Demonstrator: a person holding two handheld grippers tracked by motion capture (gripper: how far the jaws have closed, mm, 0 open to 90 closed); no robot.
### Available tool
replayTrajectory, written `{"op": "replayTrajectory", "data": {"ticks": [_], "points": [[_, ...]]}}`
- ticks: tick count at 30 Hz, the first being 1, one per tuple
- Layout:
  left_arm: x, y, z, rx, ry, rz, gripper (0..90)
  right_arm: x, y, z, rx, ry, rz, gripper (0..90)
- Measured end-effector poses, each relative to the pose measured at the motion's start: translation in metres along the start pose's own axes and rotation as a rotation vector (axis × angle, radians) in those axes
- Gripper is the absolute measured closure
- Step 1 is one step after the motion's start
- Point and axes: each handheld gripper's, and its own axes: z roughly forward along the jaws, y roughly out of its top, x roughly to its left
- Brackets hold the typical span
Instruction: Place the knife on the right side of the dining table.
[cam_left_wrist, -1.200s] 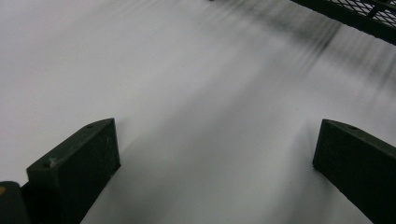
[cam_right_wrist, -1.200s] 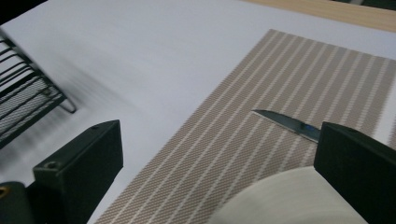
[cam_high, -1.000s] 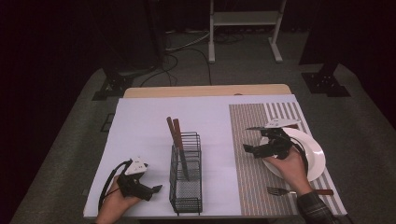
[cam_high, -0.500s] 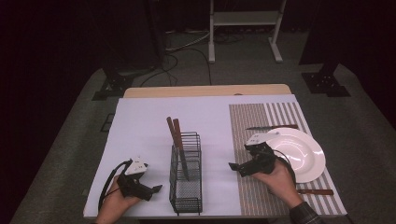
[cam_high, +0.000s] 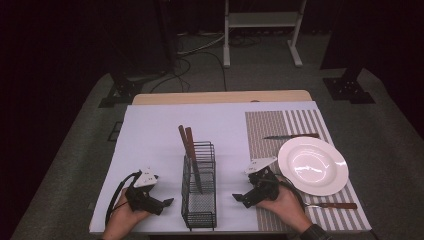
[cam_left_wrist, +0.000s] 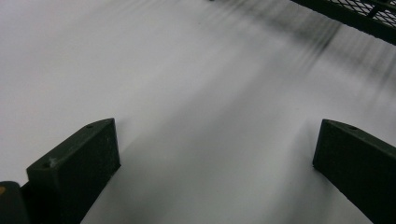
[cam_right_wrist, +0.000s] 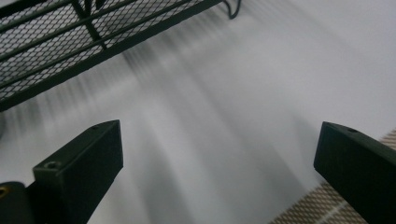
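Step in hand, by the look of it: fetching one of the two brown handles (cam_high: 186, 140) out of the wire basket (cam_high: 200, 200) with the right gripper (cam_high: 242, 200). Jaws spread wide and empty, low over the white counter (cam_high: 150, 135), with the basket just ahead of the tips and the handles above and beyond them, leaning out of the far end. In the right gripper view, mesh wall (cam_right_wrist: 70, 32) ahead and to the left of the jaws, a corner of striped mat (cam_right_wrist: 303, 210) under the right jaw.

Lift before closing in: from this height only wire lies ahead of the jaws. Come over the rim, turn so that one handle sits between the jaws and the other outside them, since the two stand touching or nearly so. Close on the upper part of the handle, then draw out along its lean rather than straight up, to avoid dragging the basket.

Left gripper (cam_high: 165, 206) likewise wide and empty, basket (cam_left_wrist: 364, 14) ahead and to the right of its jaws. Worth bracing the basket from that side if it seems likely to tip.

Plate (cam_high: 313, 166), knife (cam_high: 290, 136) and another brown-handled piece (cam_high: 332, 205) well behind the right jaws, on the mat.
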Motion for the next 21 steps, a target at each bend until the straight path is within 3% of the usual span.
{"op": "replayTrajectory", "data": {"ticks": [8, 14, 21], "points": [[0.0, 0.0, 0.0, 0.0, 0.0, 0.0, 0.0, 0.012, -0.004, 0.011, -0.004, 0.029, -0.025, 0.5], [0.0, 0.0, 0.0, -0.001, 0.001, 0.0, 0.0, 0.021, -0.01, 0.018, -0.01, -0.017, -0.097, 0.0], [0.0, 0.0, 0.0, 0.001, 0.001, 0.0, 0.0, 0.021, -0.011, 0.018, -0.013, -0.016, -0.091, 0.0]]}}
